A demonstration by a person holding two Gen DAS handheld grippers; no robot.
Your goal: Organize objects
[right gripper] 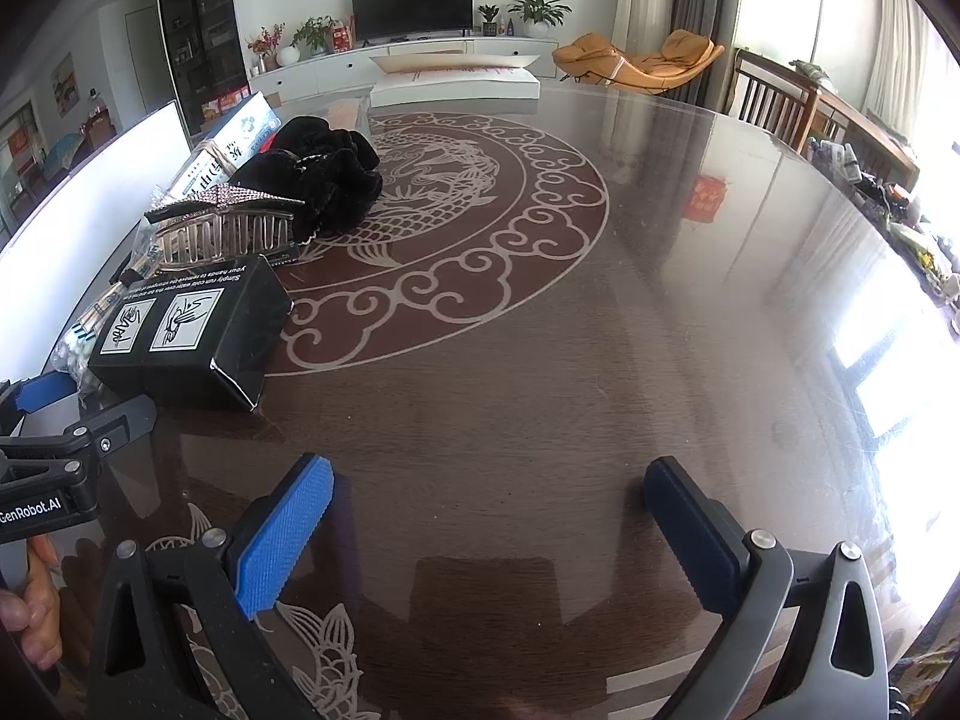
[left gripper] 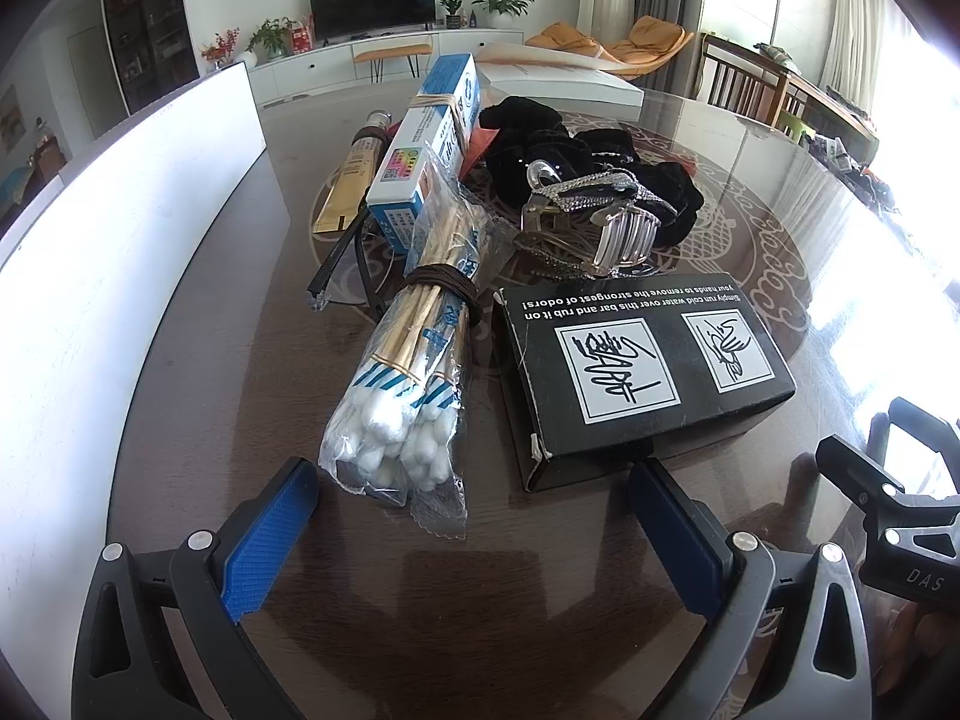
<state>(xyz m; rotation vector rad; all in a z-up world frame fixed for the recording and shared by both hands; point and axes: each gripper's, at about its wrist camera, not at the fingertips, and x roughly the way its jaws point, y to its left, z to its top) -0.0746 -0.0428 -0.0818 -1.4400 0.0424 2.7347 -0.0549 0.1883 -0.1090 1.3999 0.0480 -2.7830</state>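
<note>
My left gripper point(left gripper: 474, 516) is open and empty, just short of a plastic bag of cotton swabs point(left gripper: 408, 372) and a black printed box point(left gripper: 648, 372). Behind them lie a blue and white carton point(left gripper: 429, 144), a gold tube point(left gripper: 351, 180), black velvet scrunchies point(left gripper: 576, 162) and a clear rhinestone hair claw point(left gripper: 606, 222). My right gripper point(right gripper: 489, 516) is open and empty over bare table. In its view the black box point(right gripper: 192, 330), the hair claw point(right gripper: 228, 222) and the scrunchies point(right gripper: 324, 174) sit at the left.
A white bin wall point(left gripper: 120, 240) stands along the left of the round glass-topped table point(right gripper: 600, 330). A flat white box point(right gripper: 456, 81) lies at the far edge. Chairs stand beyond the table at the right.
</note>
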